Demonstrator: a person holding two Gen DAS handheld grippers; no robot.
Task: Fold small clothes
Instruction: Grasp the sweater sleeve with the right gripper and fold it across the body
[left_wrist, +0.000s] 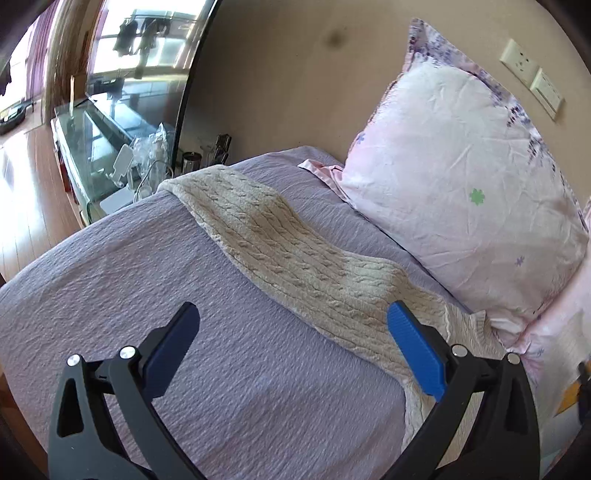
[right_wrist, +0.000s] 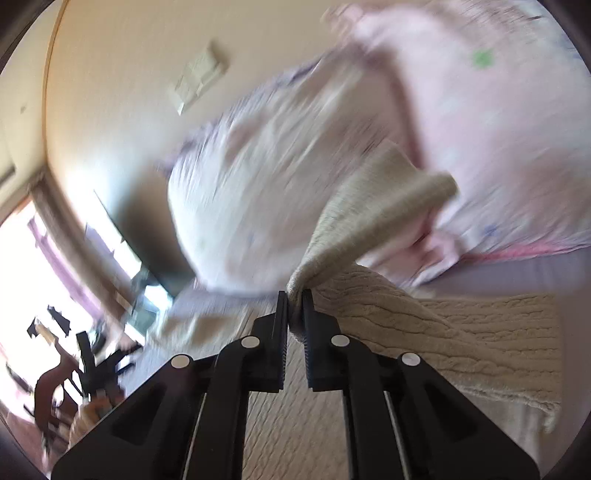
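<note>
A cream cable-knit sweater (left_wrist: 295, 251) lies stretched across the lilac bed sheet (left_wrist: 147, 280), from the far bed edge to under my left gripper's right finger. My left gripper (left_wrist: 291, 317) is open and empty, hovering just above the sheet and the sweater's near part. In the blurred right wrist view my right gripper (right_wrist: 294, 299) is shut on a bunched fold of the sweater (right_wrist: 369, 218) and holds it lifted above the rest of the knit (right_wrist: 461, 332), which lies flat on the bed.
A large pink floral pillow (left_wrist: 461, 177) leans on the wall to the right of the sweater. It also shows in the right wrist view (right_wrist: 277, 177). A glass side table (left_wrist: 107, 147) with clutter stands past the bed's far edge.
</note>
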